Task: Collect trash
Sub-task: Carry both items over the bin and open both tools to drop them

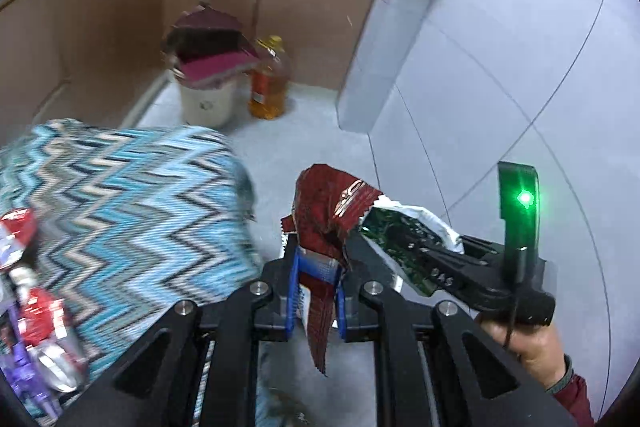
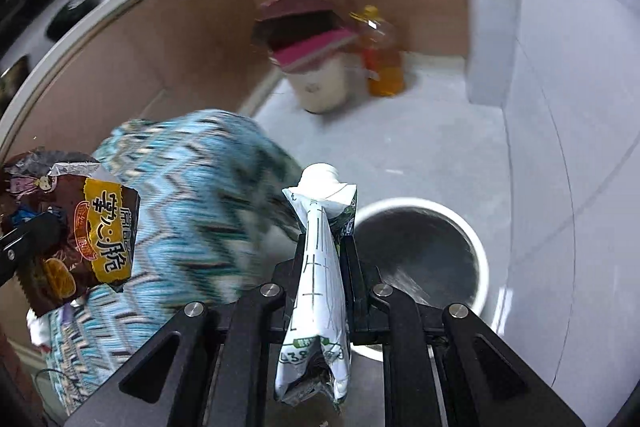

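While both hands are pointing steeply downward over the grey floor, each tool is gripping a piece of trash. The left tool is standing nearly closed, pinching a crumpled dark red snack wrapper between its blue-padded fingers; the wrapper is sticking out past the fingertips toward 12 o'clock and trailing back toward 6 o'clock. The right tool is likewise clamping narrowly on a flattened white-and-green carton, its white spout pointing toward 12 o'clock.

In the right wrist view, a white waste bin is standing open on the floor just at 3 o'clock of the carton, partly under the tool. A chevron-patterned blue cloth is covering the worktop at 9 o'clock in both views; further wrappers are lying on it at 8 o'clock in the left wrist view.

Against the brown cabinet at 12 o'clock, a second pale bin holding maroon cardboard is standing just beside an oil bottle.
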`<state>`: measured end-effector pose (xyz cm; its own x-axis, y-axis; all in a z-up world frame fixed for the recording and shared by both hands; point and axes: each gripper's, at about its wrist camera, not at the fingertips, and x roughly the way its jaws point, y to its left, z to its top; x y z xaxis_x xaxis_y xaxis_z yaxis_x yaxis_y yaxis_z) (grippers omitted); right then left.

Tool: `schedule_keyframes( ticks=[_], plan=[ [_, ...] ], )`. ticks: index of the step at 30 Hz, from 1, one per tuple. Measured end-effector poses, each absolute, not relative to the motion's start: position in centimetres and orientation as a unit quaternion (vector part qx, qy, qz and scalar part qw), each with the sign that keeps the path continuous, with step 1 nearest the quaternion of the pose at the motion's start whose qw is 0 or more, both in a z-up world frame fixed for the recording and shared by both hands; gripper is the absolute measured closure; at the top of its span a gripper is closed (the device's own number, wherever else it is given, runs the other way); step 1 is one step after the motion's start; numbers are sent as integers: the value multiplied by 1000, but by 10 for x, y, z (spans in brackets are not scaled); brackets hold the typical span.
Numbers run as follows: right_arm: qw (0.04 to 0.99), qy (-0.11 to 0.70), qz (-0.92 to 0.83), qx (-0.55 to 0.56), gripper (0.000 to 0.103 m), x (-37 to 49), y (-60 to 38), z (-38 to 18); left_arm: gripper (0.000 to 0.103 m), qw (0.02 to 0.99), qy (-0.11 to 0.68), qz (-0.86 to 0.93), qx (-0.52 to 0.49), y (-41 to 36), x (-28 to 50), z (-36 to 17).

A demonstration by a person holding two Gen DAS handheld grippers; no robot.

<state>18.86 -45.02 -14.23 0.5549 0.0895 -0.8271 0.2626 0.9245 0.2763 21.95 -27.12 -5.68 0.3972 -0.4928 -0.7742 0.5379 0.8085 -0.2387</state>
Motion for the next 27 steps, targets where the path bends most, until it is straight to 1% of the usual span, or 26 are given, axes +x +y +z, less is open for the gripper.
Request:
schedule_keyframes(
  ticks=[3, 5, 7, 8, 9, 10, 12, 13, 14, 15, 20, 27],
  plan=[
    [850, 480, -65, 207, 89, 193, -467, -163, 89, 824, 472, -312, 29, -300, 229, -77],
    [844, 486, -75, 214, 87, 198, -475, -176, 86, 819, 480, -311, 30, -317, 234, -90],
    [838, 493, -84, 219, 83, 202, -483, -187, 86, 818, 486, -306, 29, -331, 240, -103],
    [837, 493, -88, 219, 80, 202, -486, -191, 84, 815, 491, -306, 26, -336, 243, -108],
    [836, 494, -91, 222, 72, 204, -489, -196, 83, 813, 495, -305, 23, -343, 247, -114],
    [835, 494, -94, 223, 69, 205, -492, -197, 79, 814, 496, -302, 23, -346, 248, -117],
    [834, 494, -107, 220, 68, 204, -497, -200, 69, 812, 499, -302, 21, -354, 252, -124],
    [834, 494, -109, 220, 67, 202, -498, -201, 61, 812, 499, -303, 20, -355, 252, -126],
    [835, 493, -113, 218, 62, 201, -500, -200, 57, 812, 497, -306, 15, -355, 253, -127],
    [836, 491, -118, 214, 60, 199, -500, -199, 57, 810, 498, -309, 11, -355, 254, -128],
    [843, 480, -133, 205, 59, 188, -505, -189, 57, 808, 498, -316, 2, -345, 250, -126],
    [864, 453, -126, 181, 59, 176, -485, -154, 57, 838, 458, -297, 0, -299, 230, -94]
  ],
)
